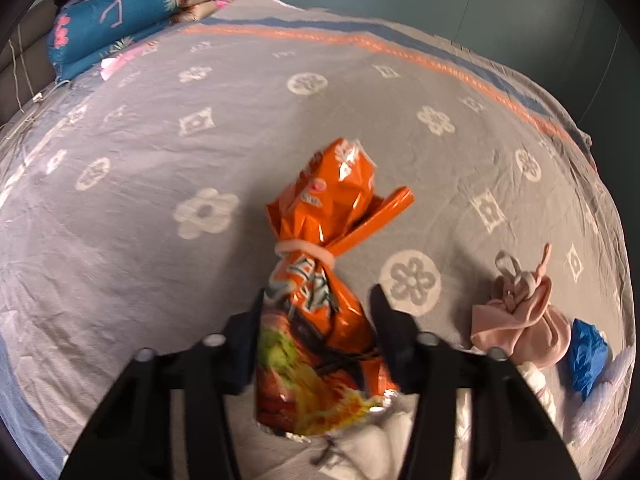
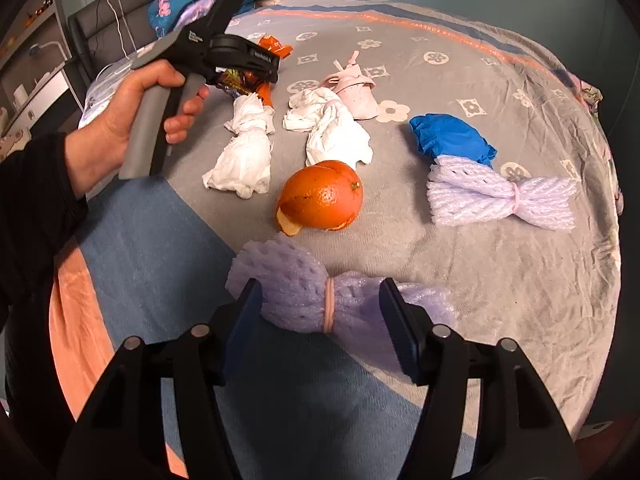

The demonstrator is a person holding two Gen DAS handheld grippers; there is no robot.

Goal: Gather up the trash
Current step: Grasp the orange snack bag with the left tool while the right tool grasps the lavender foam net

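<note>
Orange bag (image 1: 320,280): a crinkled foil snack bag tied with a pale band, lying on the grey bed cover (image 1: 160,240); it sits between the fingers of my left gripper (image 1: 318,308).
Left gripper: my fingers straddle the bag's lower half; the left one meets its edge, the right shows a sliver of gap, so I cannot tell whether they clamp it.
Foam net (image 2: 320,300): lilac, cinched by a pink band, just short of the orange (image 2: 322,196) on the side nearest me.
Right gripper (image 2: 320,300): fingers apart, one at each side of the net, not pressing it.
Tissues (image 2: 244,148): two white wads beyond the orange.
Blue wad (image 2: 452,136): right of the orange, touching a second foam net (image 2: 500,196).
Pink bundle (image 2: 356,96): behind the tissues.
Left hand (image 2: 132,120): grips the gripper handle, left of the orange.
</note>
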